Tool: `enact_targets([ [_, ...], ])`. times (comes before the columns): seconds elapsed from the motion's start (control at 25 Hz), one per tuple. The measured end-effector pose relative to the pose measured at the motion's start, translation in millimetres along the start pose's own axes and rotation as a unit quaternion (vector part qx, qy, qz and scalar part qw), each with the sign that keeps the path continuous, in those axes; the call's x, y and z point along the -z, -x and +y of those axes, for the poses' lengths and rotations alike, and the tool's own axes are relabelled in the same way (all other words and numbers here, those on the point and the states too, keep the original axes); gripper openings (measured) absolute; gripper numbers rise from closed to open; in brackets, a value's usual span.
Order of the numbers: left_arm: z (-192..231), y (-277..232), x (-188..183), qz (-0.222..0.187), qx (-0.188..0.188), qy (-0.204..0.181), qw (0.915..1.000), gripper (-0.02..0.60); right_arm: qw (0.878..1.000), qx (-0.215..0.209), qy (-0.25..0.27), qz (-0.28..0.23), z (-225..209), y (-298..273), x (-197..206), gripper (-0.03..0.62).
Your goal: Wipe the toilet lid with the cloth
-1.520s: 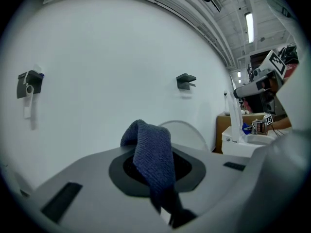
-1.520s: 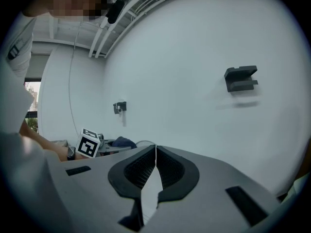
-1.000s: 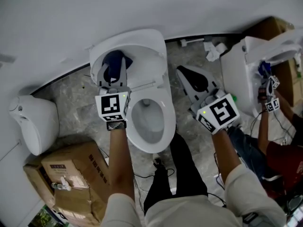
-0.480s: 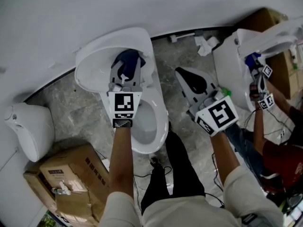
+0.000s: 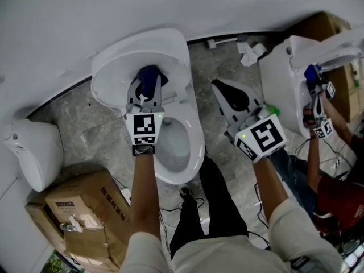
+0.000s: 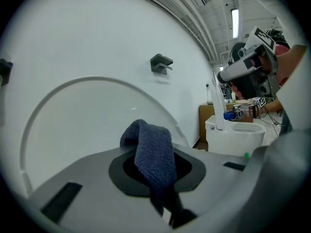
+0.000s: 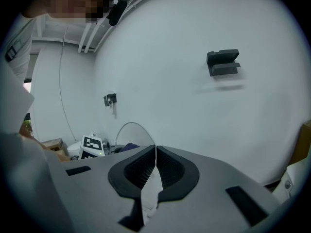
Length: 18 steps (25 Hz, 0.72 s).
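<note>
Left gripper [image 5: 145,89]: jaws clamped on the cloth [image 5: 151,75], pointing away toward the raised toilet lid [image 5: 116,67].
Right gripper [image 5: 218,86]: jaws pressed together with nothing between them, hanging over the floor [image 5: 224,56] right of the toilet.
Cloth place: in front of the lid's inner face, low and right of its middle, near the hinge; whether it presses on the lid cannot be told.
Cloth look: dark blue ribbed knit, bunched into a hump that stands above the jaw tips, one end trailing back between the pads.
Lid edge: a smooth white rim arches over and around the cloth in the left gripper view, with bare lid face open to the left and above.
Wall [image 5: 114,10]: plain white, just behind the lid on the far side.
Bowl [image 5: 193,147]: open, on the near side below the left gripper, its rim just right of the wrist.
Right room: a strip of grey floor between this toilet and a second toilet [image 5: 278,90].
Left room: a white ceramic fixture [image 5: 34,152] and a cardboard box [image 5: 85,206], both well apart from the lid.
</note>
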<state>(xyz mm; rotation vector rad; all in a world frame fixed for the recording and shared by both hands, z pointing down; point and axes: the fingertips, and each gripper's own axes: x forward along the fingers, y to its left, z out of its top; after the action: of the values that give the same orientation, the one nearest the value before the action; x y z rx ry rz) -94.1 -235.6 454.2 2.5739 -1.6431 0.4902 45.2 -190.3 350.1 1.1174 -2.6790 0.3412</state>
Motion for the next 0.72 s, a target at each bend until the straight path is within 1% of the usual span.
enact_targets([
  [0.24, 28, 19, 17, 0.014, -0.027, -0.002, 0.9995, 0.054, 1.0, -0.016, 0.003, 0.001, 16, -20, 1, 0.029],
  [0.48, 59, 40, 31, 0.023, -0.058, 0.004, 0.998, 0.054, 1.0, -0.03, 0.002, 0.006, 29, -36, 4, 0.029],
  [0.64, 81, 57, 46, 0.031, -0.083, 0.015, 0.996, 0.054, 0.999, -0.038, 0.005, 0.011, 36, -45, 8, 0.029],
  [0.72, 93, 66, 55, 0.032, -0.097, 0.028, 0.9944, 0.054, 0.999, -0.042, 0.006, 0.012, 40, -50, 9, 0.029],
])
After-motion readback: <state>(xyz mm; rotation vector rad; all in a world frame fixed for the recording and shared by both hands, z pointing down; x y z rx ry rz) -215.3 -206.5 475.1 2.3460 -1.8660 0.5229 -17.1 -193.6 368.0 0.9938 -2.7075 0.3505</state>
